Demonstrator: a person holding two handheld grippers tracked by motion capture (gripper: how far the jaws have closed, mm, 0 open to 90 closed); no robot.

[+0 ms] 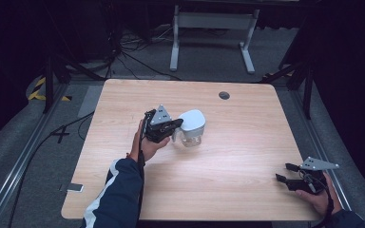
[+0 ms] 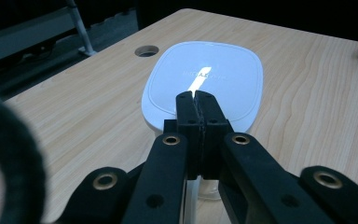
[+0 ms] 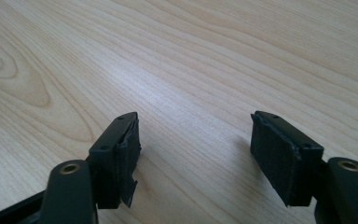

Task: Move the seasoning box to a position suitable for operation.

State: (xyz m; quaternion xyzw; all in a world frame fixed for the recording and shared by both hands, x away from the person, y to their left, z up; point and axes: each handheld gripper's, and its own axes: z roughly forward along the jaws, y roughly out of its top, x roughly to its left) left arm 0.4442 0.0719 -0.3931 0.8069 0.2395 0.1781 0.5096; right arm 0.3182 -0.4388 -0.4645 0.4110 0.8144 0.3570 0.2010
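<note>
A clear jug (image 1: 191, 133) with a white lid (image 2: 205, 84) is seen near the middle of the surface (image 1: 228, 190). The left tool (image 1: 171, 127) is closed tight, apparently pinched on the jug's handle, though that contact is hidden. The right tool (image 1: 285, 172) is held wide apart and empty at the near right corner. For a steady lift, the jug should be kept level and raised slowly.

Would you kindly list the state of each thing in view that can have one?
Jug: upright on the table, white lid closed.
Left gripper: shut, at the jug's handle side; whether it pinches the handle cannot be told.
Right gripper: open, holding nothing, low over bare wood near the table's right edge.
</note>
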